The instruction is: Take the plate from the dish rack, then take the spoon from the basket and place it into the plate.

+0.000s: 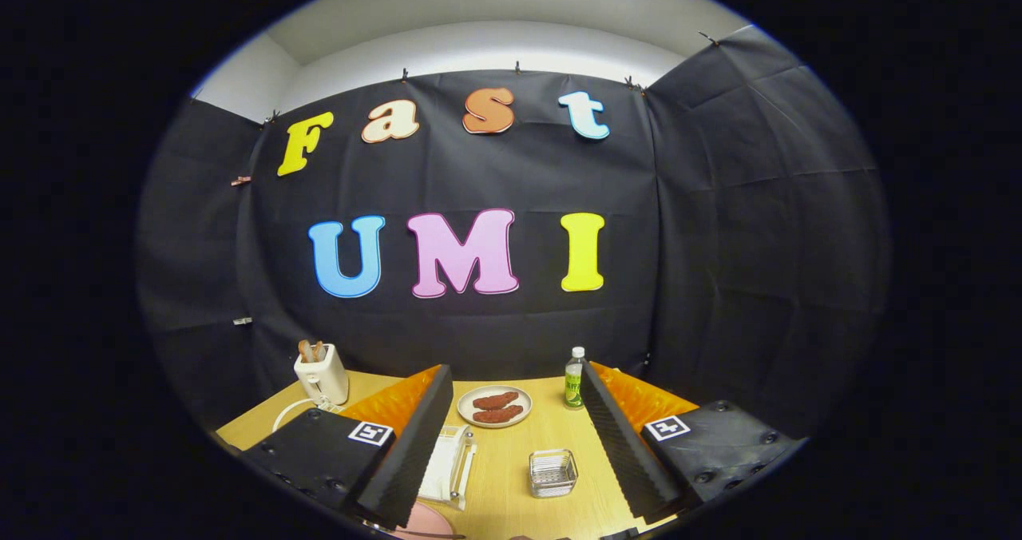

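Gripper (511, 476) spread wide open, nothing between the fingers (411, 452), hovering above the wooden counter (503, 484). Nearest, by the left finger's tip, a pink rounded edge (423, 524) peeks out low down; looks like the plate but can't tell for sure, mostly hidden behind the finger. Just beyond that, touching the inner side of the left finger in view, the white dish rack (451, 464) sits on the counter; what's in it can't be made out. Between the fingers, closer to the right one, a small square wire basket (552, 473) stands apart from the rack; the spoon can't be made out inside, too small to tell. Farther ahead, between the fingers, a round pale dish (494, 406) carries two reddish-brown food pieces (497, 407) side by side. To its right, just beside the right finger's far end, an upright clear bottle (574, 379) with white cap and green label. Off beyond the left finger, a white toaster (321, 374) with bread slices sticking up, its white cord (291, 412) looping on the counter. Black cloth wall (742, 228) behind everything.
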Demonstrator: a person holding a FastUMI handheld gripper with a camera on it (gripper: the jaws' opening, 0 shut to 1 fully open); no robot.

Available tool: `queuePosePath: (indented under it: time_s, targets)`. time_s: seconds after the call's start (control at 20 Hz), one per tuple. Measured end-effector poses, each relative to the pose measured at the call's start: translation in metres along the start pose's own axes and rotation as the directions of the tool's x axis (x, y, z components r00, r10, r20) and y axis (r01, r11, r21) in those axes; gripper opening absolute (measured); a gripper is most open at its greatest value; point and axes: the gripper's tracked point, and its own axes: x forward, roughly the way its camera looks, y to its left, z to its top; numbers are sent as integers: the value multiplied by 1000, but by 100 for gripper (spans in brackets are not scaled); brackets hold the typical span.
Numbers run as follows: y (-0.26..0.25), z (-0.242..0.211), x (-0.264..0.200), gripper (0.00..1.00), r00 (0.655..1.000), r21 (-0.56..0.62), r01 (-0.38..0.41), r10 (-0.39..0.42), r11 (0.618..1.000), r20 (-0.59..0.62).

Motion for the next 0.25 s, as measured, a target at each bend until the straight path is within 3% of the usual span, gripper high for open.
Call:
queuePosePath:
  time_s: [0.25]
  targets:
    - [11, -21, 3, 98, 998, -19, -36, 35, 999, -47]
